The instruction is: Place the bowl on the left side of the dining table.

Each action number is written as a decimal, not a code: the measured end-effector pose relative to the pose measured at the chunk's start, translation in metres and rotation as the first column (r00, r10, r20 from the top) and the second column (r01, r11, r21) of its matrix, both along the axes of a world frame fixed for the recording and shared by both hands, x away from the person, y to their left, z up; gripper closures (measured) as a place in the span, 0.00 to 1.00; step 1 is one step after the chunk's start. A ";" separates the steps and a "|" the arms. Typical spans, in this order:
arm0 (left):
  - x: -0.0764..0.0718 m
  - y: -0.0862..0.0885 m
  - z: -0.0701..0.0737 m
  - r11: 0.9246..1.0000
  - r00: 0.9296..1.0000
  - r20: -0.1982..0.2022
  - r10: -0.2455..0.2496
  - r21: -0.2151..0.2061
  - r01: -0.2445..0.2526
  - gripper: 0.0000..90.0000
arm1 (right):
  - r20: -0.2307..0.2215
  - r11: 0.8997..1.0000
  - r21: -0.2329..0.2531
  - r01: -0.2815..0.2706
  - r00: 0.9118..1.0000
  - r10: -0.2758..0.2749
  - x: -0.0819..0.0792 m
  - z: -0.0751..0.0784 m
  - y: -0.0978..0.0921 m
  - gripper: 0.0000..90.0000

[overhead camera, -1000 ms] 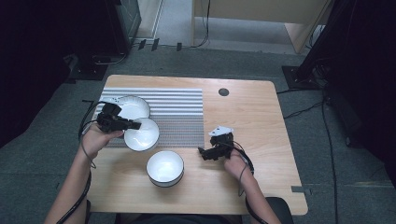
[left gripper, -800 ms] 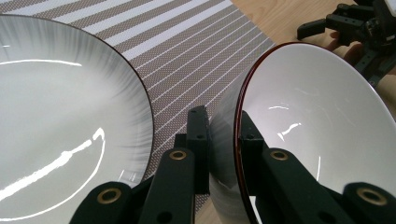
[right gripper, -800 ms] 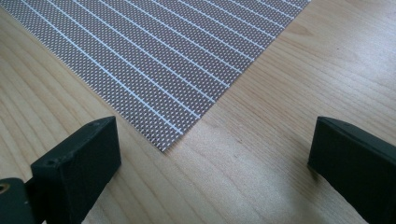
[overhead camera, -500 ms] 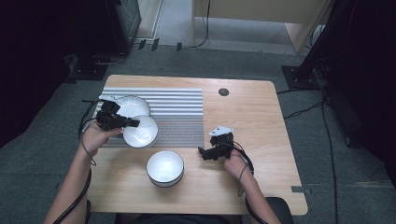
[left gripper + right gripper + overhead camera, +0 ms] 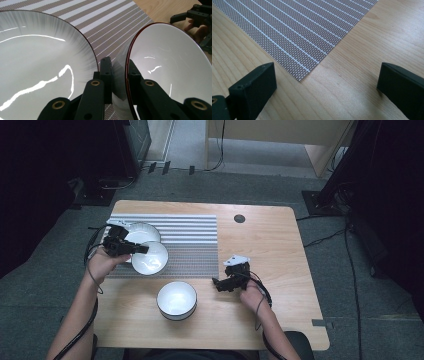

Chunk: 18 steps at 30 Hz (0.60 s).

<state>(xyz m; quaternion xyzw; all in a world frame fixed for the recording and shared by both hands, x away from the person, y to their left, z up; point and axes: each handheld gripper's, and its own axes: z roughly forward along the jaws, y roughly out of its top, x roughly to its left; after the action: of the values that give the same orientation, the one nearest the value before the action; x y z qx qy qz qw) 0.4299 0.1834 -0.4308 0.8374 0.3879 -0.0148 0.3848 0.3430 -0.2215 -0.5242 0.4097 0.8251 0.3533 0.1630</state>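
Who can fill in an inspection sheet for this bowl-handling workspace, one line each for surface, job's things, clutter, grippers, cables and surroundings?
Surface: wooden table with a striped mat on its left half; a round dark hole near the far edge.
Job's things: held bowl, tilted over the mat; far bowl on the mat beside it; near bowl on bare wood.
Clutter: nothing seen.
Grippers: left gripper clamps the held bowl's rim, one jaw inside, one outside; right gripper open over the mat's corner, holding nothing.
Cables: a black cable loops from the left gripper; more cables on the floor.
Surroundings: grey carpet, dark equipment at both sides.
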 end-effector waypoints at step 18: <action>0.013 0.010 -0.004 1.000 1.000 -0.016 0.026 -0.002 -0.026 0.90 | -0.001 1.000 0.001 0.001 1.000 -0.001 0.000 0.000 0.000 0.02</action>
<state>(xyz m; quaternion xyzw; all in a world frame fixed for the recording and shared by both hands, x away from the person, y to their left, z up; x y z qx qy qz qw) 0.4433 0.1932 -0.4349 0.8317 0.4017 -0.0172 0.3828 0.3430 -0.2215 -0.5242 0.4102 0.8250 0.3533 0.1625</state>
